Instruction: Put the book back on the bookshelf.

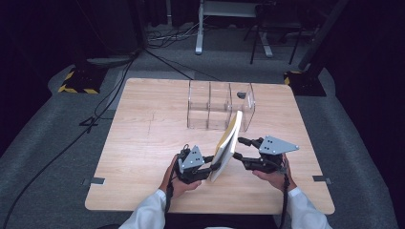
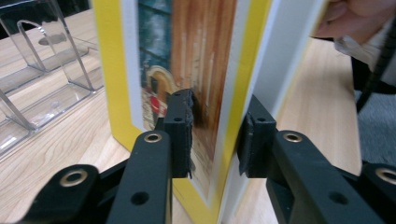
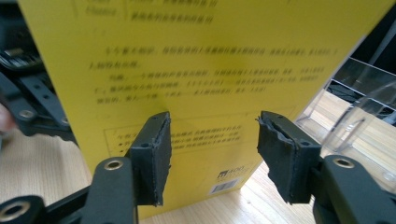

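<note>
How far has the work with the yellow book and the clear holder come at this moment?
Done: the book stands upright on the table, in front of the clear holder. In hand: the left gripper is shut on its edge, while the right gripper is open at its back cover. Left, probably: the book is not yet in a holder compartment.

A book (image 1: pixel 227 145) stands tilted on the bench (image 1: pixel 138 143), near its front edge. The left tongs (image 1: pixel 210 165) meet the book from its left, one jaw on each side of it; the right tongs (image 1: pixel 238 149) lie just right of it. Behind the book stands a divided file holder (image 1: pixel 219 105).
</note>
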Motion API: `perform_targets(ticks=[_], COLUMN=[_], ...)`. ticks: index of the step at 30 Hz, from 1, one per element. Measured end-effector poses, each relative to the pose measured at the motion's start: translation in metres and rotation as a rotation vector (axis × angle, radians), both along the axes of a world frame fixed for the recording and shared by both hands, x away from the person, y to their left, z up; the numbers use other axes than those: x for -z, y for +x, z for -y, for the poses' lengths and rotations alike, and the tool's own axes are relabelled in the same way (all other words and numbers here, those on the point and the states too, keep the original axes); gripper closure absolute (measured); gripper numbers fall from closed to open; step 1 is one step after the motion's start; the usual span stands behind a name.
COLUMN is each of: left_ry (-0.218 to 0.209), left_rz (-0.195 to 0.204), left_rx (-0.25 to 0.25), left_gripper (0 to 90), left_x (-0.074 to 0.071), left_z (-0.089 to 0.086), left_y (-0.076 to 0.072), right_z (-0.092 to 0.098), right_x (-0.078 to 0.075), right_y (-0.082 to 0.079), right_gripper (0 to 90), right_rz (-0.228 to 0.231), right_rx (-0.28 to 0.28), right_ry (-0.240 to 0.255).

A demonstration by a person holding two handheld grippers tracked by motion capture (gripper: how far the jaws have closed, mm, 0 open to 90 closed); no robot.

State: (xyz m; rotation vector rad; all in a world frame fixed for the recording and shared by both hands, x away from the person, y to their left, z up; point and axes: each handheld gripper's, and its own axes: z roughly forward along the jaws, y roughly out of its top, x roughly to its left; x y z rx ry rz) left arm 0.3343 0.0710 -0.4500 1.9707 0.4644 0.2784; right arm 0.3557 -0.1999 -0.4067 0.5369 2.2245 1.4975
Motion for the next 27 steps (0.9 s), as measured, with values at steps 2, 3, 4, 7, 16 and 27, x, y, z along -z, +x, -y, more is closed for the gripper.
perform_targets(ticks=[2, 3, 4, 7, 16, 27], left_ry=[0.010, 0.018, 0.022, 0.025, 0.072, 0.091], left_rz=[0.006, 0.011, 0.006, 0.003, 0.023, 0.057], left_rx=[0.005, 0.010, 0.012, 0.029, -0.056, -0.248], left_gripper=[67.4, 64.8, 61.9, 44.4, 25.8, 31.7], left_x=[-0.001, -0.002, -0.002, -0.004, -0.004, 0.002], left_z=[-0.002, -0.002, -0.003, -0.002, 0.017, 0.034], left_y=[-0.003, -0.005, -0.007, -0.012, -0.021, -0.022], right_z=[-0.002, -0.005, -0.007, -0.011, -0.022, -0.030], right_x=[0.001, 0.003, 0.004, 0.005, 0.010, 0.014], right_y=[0.000, -0.001, -0.002, -0.003, -0.005, -0.005], right_gripper=[44.4, 44.2, 44.2, 43.3, 43.0, 41.9], right_rz=[-0.002, -0.001, 0.001, 0.004, 0.009, 0.003], right_rx=[-0.003, -0.009, -0.008, -0.011, -0.020, -0.007], right_ry=[-0.008, -0.014, -0.016, -0.022, -0.022, 0.000])
